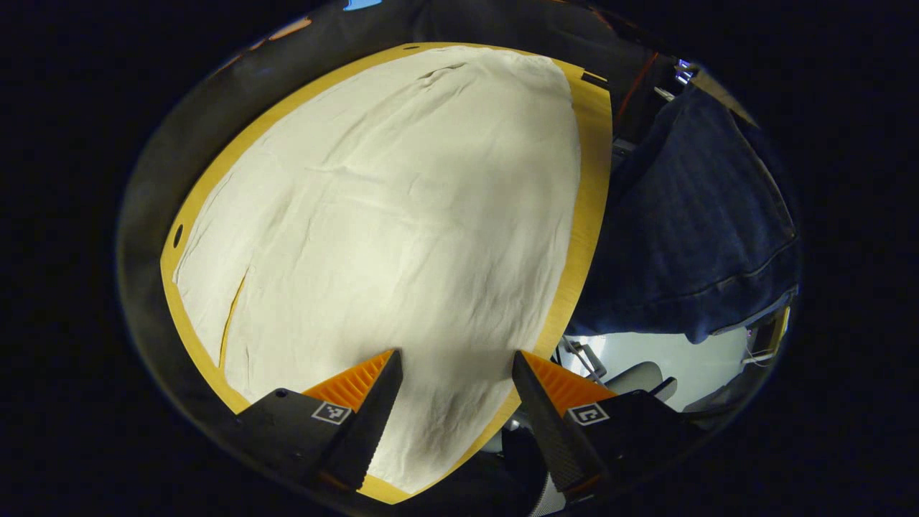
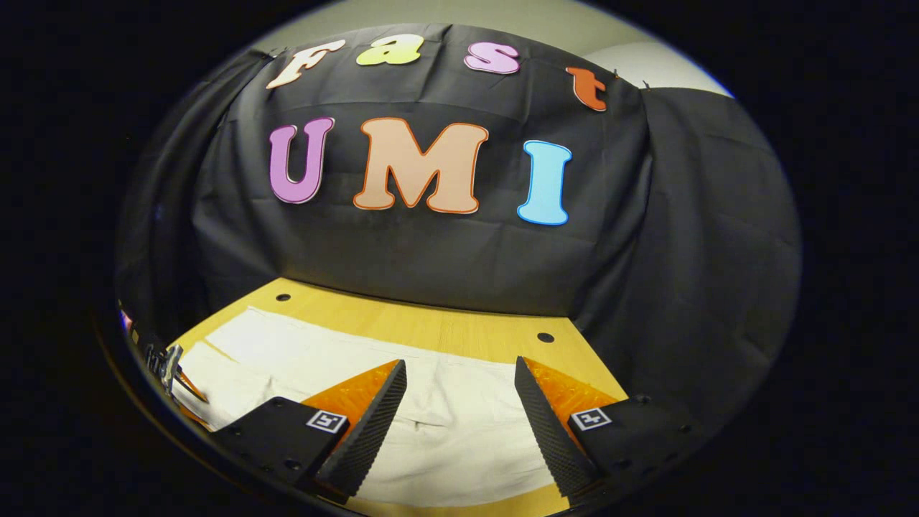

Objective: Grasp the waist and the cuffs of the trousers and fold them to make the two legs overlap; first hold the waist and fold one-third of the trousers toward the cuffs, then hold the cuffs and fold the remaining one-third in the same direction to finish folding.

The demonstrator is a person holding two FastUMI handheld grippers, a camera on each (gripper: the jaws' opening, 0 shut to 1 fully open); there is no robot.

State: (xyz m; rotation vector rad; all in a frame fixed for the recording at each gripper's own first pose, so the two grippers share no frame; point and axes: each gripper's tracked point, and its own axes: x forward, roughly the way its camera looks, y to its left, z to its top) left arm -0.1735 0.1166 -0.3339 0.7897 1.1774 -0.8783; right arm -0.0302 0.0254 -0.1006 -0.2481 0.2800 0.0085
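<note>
The cream trousers point(image 1: 402, 237) lay spread flat over the wooden table point(image 1: 592, 187), occupying the centre of the left gripper view and the lower centre of the right gripper view. No fold appeared started; the step in hand was judged to be the approach before the first grasp. The left gripper point(image 1: 456, 391) hovered at lower centre with jaws wide apart, holding nothing. The right gripper point(image 2: 459, 402), likewise wide open and empty, was poised above the cloth. The next move would call for lowering onto waist and cuff edges, which could not be told apart.
</note>
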